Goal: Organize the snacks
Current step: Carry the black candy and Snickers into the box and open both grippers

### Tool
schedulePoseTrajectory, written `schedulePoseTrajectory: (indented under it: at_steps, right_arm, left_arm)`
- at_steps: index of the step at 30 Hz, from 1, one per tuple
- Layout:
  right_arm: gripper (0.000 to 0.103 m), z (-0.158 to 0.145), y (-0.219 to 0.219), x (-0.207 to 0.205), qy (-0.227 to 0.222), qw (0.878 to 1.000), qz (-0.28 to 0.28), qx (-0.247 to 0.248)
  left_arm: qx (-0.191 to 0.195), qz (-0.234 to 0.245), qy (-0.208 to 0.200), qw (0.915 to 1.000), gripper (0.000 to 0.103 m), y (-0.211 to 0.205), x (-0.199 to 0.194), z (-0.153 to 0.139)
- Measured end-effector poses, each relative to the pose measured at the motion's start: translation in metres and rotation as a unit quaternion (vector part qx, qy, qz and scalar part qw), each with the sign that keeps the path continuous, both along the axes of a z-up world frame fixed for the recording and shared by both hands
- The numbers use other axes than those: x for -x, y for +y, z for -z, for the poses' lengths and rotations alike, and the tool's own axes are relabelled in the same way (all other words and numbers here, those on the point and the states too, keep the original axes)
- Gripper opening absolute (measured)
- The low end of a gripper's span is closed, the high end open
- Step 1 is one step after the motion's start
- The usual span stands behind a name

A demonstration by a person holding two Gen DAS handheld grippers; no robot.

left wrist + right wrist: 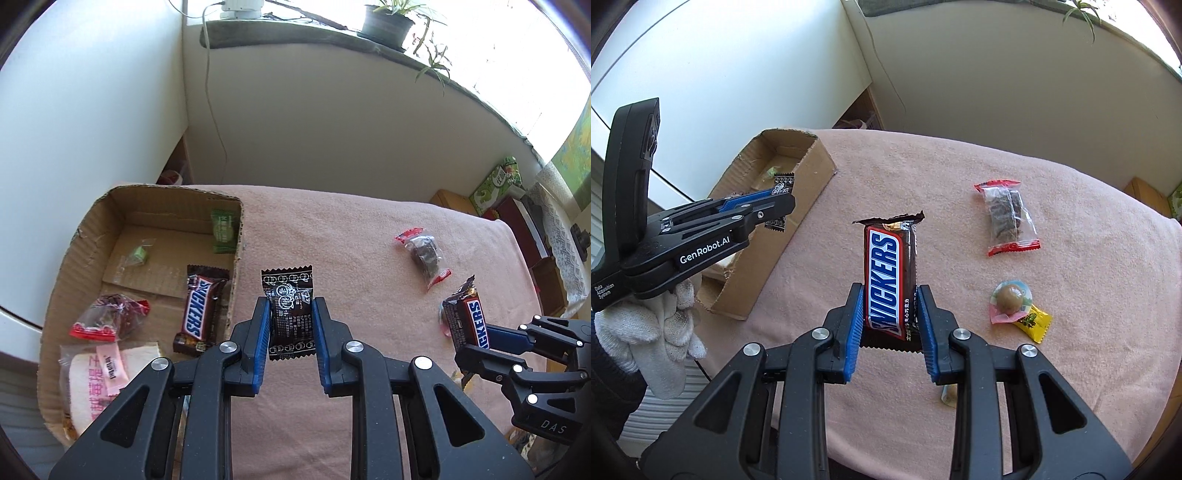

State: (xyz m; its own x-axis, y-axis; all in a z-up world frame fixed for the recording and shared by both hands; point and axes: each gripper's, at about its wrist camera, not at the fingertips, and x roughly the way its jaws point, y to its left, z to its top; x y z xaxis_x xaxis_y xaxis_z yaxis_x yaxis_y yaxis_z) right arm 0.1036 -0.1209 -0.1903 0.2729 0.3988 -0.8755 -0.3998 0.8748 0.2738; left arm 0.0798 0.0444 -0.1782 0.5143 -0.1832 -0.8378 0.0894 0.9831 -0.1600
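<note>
Left gripper (289,325) fingers clamped on black sachet (289,312), raised beside box (236,236); right gripper (891,317) fingers holding Snickers (891,277) above pink tabletop (960,192). Both light, crinkly, slippery; best pinched mid-body, flat sides, gently

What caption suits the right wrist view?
Right tongs clamp a Snickers bar above the pink tablecloth.

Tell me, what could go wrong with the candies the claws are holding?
The left claw pinches the black candy packet only by its thin sides, so it might slip out before the cardboard box. The right claw grips just the Snickers bar bottom end; it could tip and fall on the pink cloth.
</note>
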Motion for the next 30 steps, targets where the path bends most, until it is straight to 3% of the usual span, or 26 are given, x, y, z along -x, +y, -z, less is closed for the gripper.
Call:
schedulePoseTrajectory:
  at_steps: [16, 30]
  right_arm:
    - [0.029, -0.032, 0.077, 0.001, -0.028, 0.996, -0.079, -0.010]
    - [0.029, -0.028, 0.154, -0.001, -0.027, 0.991, -0.133, -0.005]
  left_arm:
    - [-0.013, -0.069, -0.012, 0.9975, 0.021, 0.079, 0.004, -0.010]
    - [-0.025, -0.095, -0.018, 0.9950, 0.021, 0.125, -0.010, -0.017]
